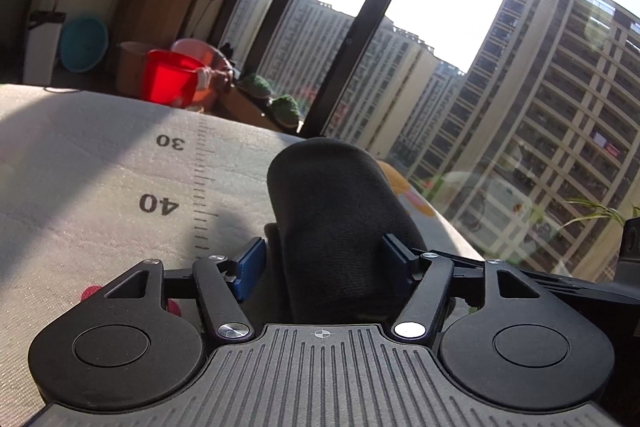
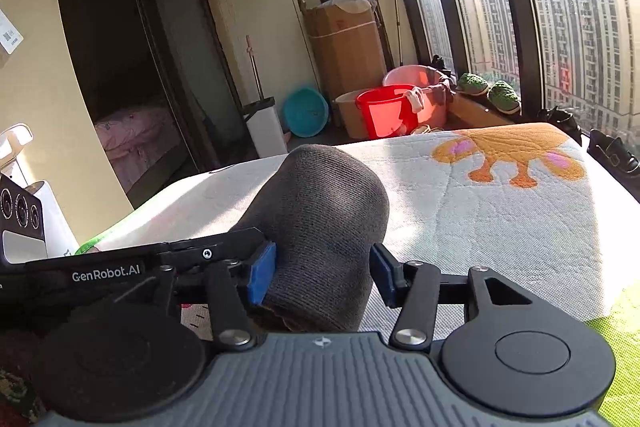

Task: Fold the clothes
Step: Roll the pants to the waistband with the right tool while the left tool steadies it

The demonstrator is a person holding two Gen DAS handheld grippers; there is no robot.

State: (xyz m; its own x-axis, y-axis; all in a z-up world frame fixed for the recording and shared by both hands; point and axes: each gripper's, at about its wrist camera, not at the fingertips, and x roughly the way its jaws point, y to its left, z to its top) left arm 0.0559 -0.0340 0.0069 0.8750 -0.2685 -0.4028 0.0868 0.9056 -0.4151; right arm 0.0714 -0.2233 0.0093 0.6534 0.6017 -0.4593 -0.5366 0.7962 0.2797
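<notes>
Sunlit balcony room; padded mat [image 2: 480, 211] as work surface. I read both the left gripper [image 1: 324, 259] and right gripper [image 2: 322, 275], jaws clenched on one dark knit garment [image 2: 320, 227], bunched and raised above the mat. Folding appears unfinished; flattening and placement remain.

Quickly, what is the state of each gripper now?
Left gripper: shut on the dark sock.
Right gripper: shut on the dark sock.

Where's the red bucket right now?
In the right wrist view the red bucket sits on the floor beyond the mat, beside the pink tub.
</notes>
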